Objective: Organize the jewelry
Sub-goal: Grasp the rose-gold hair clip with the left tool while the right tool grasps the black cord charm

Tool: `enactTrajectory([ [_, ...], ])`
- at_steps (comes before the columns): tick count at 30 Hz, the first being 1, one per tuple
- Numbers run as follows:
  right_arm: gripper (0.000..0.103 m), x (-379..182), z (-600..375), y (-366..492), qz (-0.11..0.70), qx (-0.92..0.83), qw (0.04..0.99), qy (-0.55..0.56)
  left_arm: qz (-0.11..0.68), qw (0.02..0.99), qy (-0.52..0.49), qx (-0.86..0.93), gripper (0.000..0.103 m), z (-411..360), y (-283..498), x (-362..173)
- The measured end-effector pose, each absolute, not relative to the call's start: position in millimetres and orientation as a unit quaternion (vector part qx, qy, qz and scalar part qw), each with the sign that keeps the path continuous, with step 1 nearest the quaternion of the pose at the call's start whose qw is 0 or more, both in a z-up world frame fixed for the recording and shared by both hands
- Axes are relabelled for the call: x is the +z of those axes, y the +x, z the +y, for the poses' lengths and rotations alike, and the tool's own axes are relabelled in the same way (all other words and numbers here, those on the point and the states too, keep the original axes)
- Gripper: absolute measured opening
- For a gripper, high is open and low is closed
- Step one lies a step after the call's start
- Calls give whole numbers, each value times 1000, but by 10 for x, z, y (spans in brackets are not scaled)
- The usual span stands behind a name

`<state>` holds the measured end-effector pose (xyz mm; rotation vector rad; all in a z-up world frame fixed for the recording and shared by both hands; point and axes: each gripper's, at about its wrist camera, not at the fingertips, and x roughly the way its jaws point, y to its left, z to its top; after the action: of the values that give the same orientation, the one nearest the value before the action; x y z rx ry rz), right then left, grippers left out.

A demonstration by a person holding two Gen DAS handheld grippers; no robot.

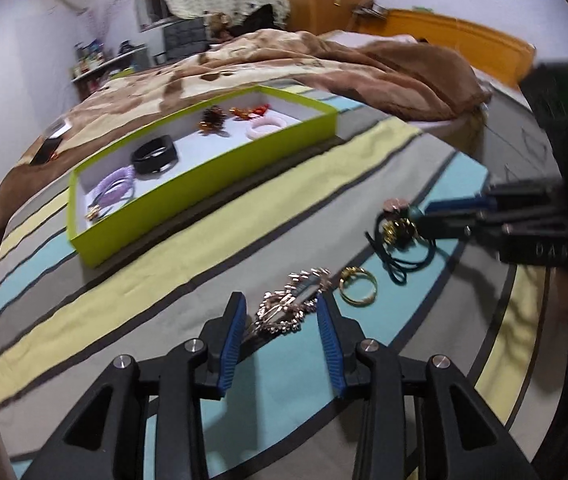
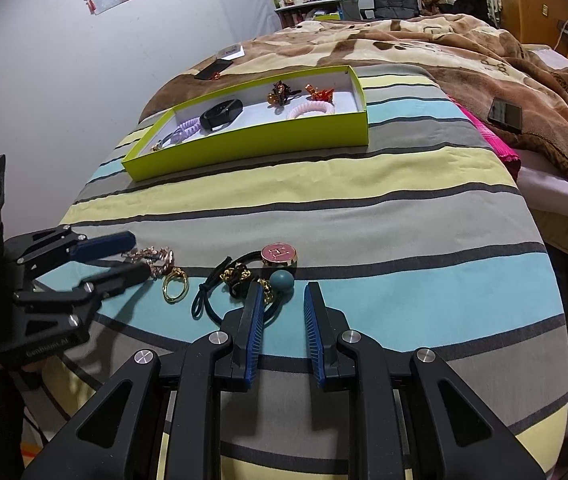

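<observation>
The left gripper (image 1: 279, 316) gapes wide around the rose-gold hair clip (image 1: 292, 304). The clip looks light, stiff and spiky, so grip its long sides. The right gripper (image 2: 284, 312) is open near the hair tie (image 2: 239, 280).

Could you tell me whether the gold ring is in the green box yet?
Out: the gold ring lies on the striped bedsheet, well short of the lime-green box.

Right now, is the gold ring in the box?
No, the gold ring lies on the striped sheet, apart from the green box.
</observation>
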<state>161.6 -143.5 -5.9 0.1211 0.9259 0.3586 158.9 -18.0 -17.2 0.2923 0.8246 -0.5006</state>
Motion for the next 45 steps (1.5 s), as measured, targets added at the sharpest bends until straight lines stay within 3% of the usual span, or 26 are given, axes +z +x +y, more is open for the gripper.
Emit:
enactTrajectory([
  [6, 21, -66, -1414, 1612, 442, 170, 879, 52, 393, 872, 169, -238, 41, -323, 1565, -193],
  [10, 18, -55, -1382, 1585, 440, 164, 882, 38, 405, 881, 135, -204, 42, -314, 1605, -199],
  [13, 10, -54, -1376, 1584, 440, 165, 882, 33, 410, 886, 117, -182, 34, -301, 1588, -206],
  [14, 10, -54, -1371, 1578, 439, 165, 883, 29, 410, 888, 115, -176, 26, -302, 1570, -206],
  [18, 10, -49, -1372, 1575, 436, 166, 884, 26, 408, 894, 112, -149, 26, -303, 1499, -204],
  [19, 1, -47, -1377, 1575, 435, 168, 884, 28, 408, 895, 108, -145, 26, -293, 1491, -203],
  [30, 2, 55, -1404, 1595, 420, 196, 886, 25, 412, 900, 47, -135, 26, -84, 1436, -173],
  [32, 12, 75, -1382, 1619, 418, 198, 886, 9, 415, 899, 41, -136, 26, -64, 1447, -187],
  [34, 15, 60, -1349, 1677, 424, 203, 883, -7, 419, 897, 35, -136, 26, -50, 1461, -197],
  [45, 14, -47, -1261, 1829, 442, 211, 870, -59, 423, 895, 29, -141, 26, -53, 1476, -211],
])
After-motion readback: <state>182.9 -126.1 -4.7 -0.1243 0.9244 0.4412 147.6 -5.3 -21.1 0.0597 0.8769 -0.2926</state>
